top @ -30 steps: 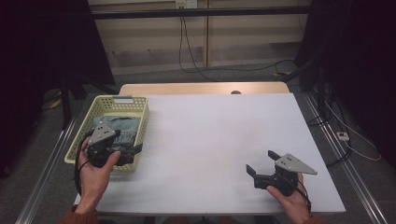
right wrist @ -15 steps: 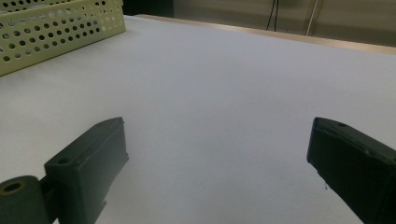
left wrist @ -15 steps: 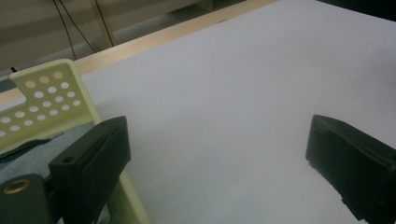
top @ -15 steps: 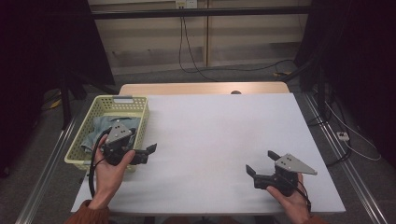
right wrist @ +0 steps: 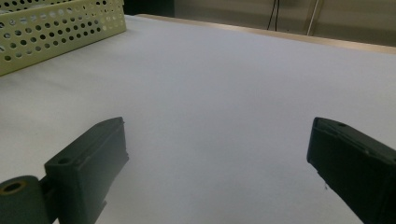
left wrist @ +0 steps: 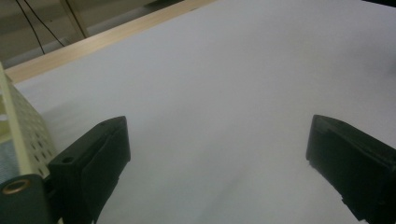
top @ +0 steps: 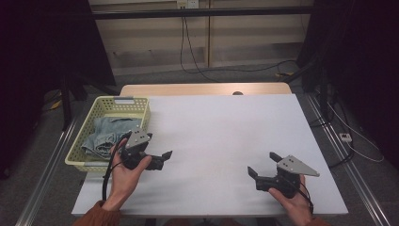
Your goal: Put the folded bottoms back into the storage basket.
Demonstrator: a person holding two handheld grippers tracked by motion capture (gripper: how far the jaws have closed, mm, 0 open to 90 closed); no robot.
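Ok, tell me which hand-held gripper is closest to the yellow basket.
The left hand-held gripper: it sits right beside the perforated yellow basket holding blue denim, while the right hand-held gripper rests far across the white table.

basket [left wrist: 21, 135] cropped at left, cloth [top: 109, 136] part-hidden

A lab or test room is seen here: a white-topped bench [top: 226, 136] is set on a bare grey floor [top: 42, 188], ringed by black curtains [top: 42, 47]. Loose cables [top: 226, 70] are trailed across the floor, and a wall socket [top: 184, 4] is mounted above.
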